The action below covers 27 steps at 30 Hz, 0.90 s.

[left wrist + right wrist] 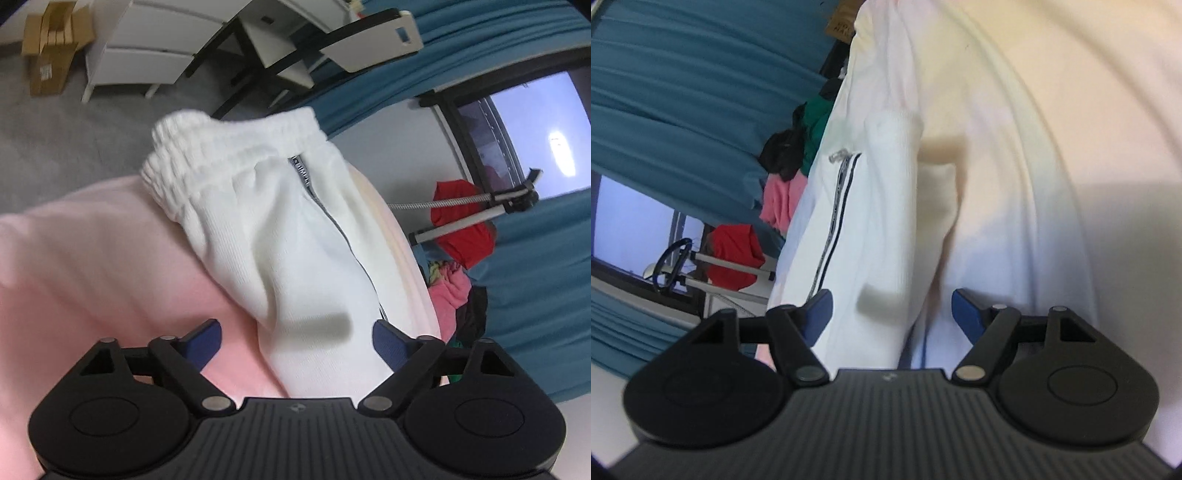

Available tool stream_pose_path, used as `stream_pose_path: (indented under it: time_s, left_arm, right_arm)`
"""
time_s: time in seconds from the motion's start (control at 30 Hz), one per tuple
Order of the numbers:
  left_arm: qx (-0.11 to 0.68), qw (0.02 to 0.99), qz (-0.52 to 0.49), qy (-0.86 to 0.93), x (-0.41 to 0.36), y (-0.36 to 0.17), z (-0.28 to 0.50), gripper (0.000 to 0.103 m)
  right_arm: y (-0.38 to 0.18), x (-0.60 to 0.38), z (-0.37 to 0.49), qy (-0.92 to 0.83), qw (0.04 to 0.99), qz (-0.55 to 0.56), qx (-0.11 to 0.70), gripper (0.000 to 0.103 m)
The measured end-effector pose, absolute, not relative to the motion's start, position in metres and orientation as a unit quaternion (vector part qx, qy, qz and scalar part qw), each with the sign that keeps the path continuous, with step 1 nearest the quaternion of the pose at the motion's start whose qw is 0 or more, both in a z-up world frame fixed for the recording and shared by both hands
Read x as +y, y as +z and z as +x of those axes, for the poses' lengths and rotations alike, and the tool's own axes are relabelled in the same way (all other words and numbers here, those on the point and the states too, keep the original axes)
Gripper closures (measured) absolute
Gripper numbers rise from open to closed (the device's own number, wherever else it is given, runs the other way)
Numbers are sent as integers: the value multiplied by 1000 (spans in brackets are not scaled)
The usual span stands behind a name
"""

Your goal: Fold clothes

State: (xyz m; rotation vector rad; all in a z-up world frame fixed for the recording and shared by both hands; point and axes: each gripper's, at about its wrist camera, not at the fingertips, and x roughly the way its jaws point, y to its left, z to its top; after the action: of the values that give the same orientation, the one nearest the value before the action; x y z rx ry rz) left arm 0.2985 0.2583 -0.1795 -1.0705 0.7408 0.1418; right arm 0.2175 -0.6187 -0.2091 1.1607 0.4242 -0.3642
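White trousers point(280, 236) fill gap ahead; pink cloth point(92, 266) left.

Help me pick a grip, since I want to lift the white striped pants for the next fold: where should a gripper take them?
Probably the gathered elastic waistband of the white pants. It is the thickest, bunched edge and stands clear at the garment's far end on the pink cloth. The left gripper, open astride the fabric, could reach straight forward along the pants.

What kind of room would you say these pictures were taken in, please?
Probably a makeshift workroom, not a home: blue curtains beside a window, a cardboard box on grey floor, and a heap of clothes.
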Motion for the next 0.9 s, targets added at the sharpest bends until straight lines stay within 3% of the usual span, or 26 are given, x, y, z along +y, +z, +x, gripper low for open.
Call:
stream_pose_path:
  time_s: [0.07,0.17,0.2,0.3,0.33,0.43,0.7,0.9]
  left_arm:
    - [339,794,-499,76,254,-190,320,37]
    - [315,800,-496,118,252,-194,340,53]
    - [305,797,-505,127,252,-194,344,62]
    - [287,799,-508,147,250,-188,345,77]
    - [284,803,-502,151,248,-184,344,78]
    - [275,809,-494,159,245,-170,338,84]
    - [269,832,-468,128,251,-110,305,86]
    - [276,827,-470,138,281,-85,223,86]
  right_arm:
    - [-220,-621,228,-166,795,548,203,31]
    - [-225,-628,258,-188,809,521,196,44]
    - [-227,-632,267,-199,812,512,195,53]
    - [-228,-638,281,-212,812,513,179,78]
    - [-225,-637,281,-216,816,506,178,84]
    - [-212,-632,275,-222,823,496,167,89]
    - [-175,-626,222,-199,833,496,145,90]
    - [-169,-614,156,-186,814,528,152,90]
